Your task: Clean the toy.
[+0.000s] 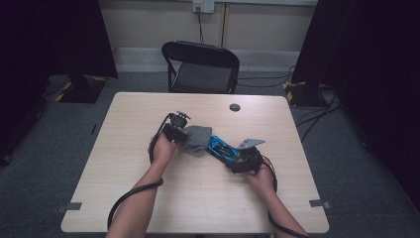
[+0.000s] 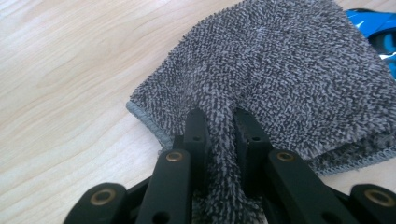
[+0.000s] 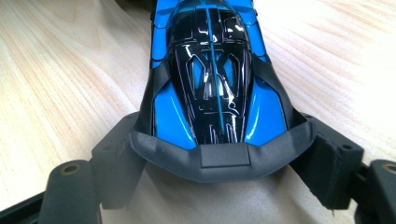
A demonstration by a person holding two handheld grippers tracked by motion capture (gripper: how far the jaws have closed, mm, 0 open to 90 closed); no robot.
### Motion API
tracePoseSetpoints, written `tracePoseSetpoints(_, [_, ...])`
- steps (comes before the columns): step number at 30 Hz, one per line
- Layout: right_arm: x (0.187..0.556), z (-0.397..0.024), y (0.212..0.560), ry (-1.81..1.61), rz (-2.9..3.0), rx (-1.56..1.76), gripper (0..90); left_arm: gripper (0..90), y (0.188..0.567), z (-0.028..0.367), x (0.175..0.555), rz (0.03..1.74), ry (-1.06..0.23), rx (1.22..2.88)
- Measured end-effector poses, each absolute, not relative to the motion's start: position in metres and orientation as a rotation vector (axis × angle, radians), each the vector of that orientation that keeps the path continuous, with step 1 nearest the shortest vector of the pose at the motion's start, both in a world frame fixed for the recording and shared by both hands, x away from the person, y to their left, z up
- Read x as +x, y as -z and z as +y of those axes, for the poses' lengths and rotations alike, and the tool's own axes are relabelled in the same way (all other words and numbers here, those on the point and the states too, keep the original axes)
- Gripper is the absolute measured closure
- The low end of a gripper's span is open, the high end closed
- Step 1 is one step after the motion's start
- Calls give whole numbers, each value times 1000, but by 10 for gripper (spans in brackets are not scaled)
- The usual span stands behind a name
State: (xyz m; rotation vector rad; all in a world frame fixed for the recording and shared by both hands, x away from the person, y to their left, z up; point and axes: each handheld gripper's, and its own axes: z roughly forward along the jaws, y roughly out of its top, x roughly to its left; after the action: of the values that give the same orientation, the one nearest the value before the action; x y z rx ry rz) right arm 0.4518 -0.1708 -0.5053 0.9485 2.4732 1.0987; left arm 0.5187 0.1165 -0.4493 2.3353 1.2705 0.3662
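On the left of the light wooden table [image 1: 148, 198], the left gripper [image 1: 174, 130] has its jaws pressed together on a fold of the grey terry cloth [image 2: 280, 79], pinching it near the hemmed edge. The cloth lies bunched at mid-table, its far side draped over the nose of the blue-and-black toy car [image 3: 212, 79]. To the right, the right gripper [image 1: 241, 159] clamps the car's dark rear wing between its pads, the car resting on the tabletop. No brand, label or writing can be read on cloth or car.
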Motion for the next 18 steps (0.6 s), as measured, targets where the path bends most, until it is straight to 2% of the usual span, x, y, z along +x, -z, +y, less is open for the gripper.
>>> tracePoseSetpoints(18, [452, -171, 505, -1099, 2473, 949, 235, 774, 448, 138, 514, 1301, -378, 2326])
